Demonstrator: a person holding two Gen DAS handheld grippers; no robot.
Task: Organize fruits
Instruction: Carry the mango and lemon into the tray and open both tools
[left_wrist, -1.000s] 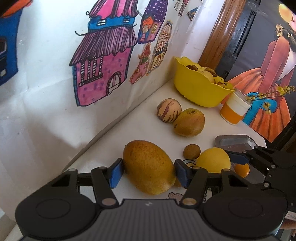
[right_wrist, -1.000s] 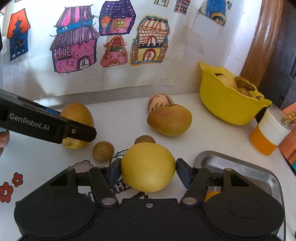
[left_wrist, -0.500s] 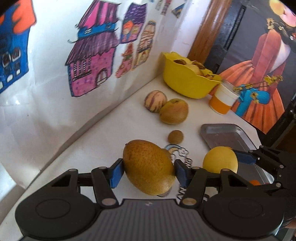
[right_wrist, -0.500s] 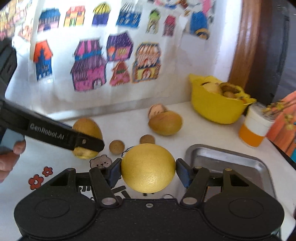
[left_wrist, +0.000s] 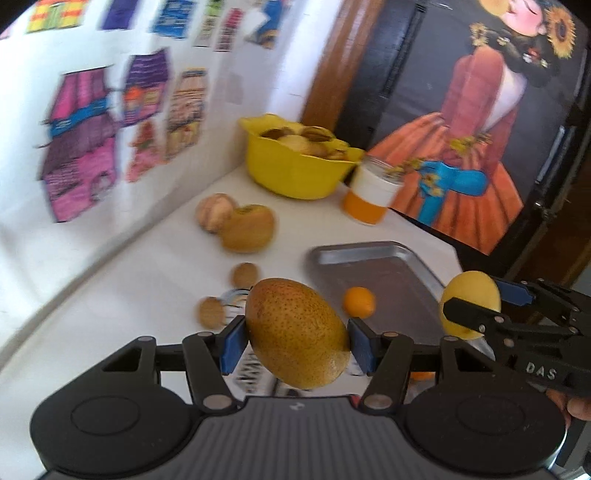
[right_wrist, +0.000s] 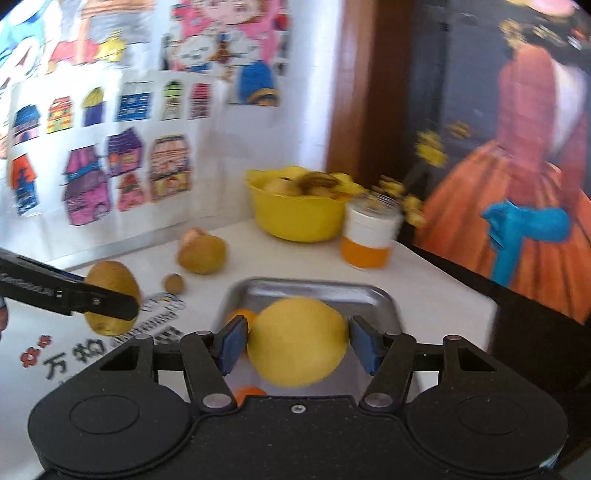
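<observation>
The left hand-held gripper (left_wrist: 295, 341) clamps a speckled mango (left_wrist: 297, 334) above the white worktop (left_wrist: 155, 280); the right hand-held gripper (right_wrist: 297, 345), jaws just tightened, grips a yellow fruit (right_wrist: 297, 341) over the metal tray (right_wrist: 314, 290), beyond the worktop's dark right edge.

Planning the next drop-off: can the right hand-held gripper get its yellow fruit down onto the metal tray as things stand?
Probably yes. The right hand-held gripper holds the yellow fruit over the metal tray, whose far part looks bare; only small oranges lie at the near end.
</observation>
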